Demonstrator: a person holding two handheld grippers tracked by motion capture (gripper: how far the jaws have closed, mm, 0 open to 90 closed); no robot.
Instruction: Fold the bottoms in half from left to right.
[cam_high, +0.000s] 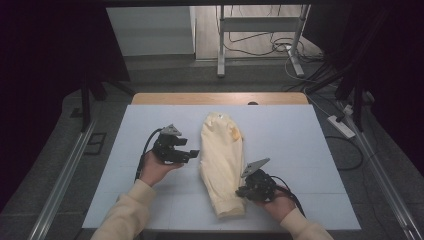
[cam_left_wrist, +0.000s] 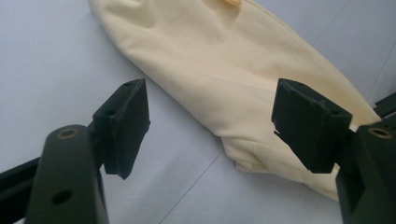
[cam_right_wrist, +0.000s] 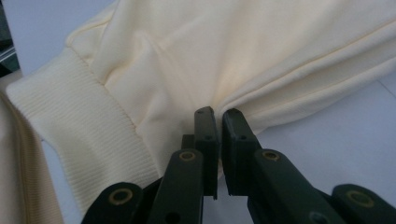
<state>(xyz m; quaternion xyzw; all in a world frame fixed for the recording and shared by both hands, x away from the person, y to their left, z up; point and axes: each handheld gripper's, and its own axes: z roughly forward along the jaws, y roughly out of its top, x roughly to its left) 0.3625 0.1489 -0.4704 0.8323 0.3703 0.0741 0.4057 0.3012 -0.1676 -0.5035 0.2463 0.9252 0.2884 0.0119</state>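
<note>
Your right hand-held gripper (cam_right_wrist: 219, 116) pinches only a thin fold of the pale yellow folded cotton sweatshirt (cam_high: 221, 157), so it may slip free while your left hand-held gripper (cam_left_wrist: 215, 126) hangs wide beside it.

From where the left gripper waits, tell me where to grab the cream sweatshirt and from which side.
Grip the sweatshirt on its long left edge, about mid-length, coming in level from the left. That folded edge faces the open left gripper and lies flat with bare table beside it. The right gripper is shut on the fabric just above the ribbed hem.
</note>
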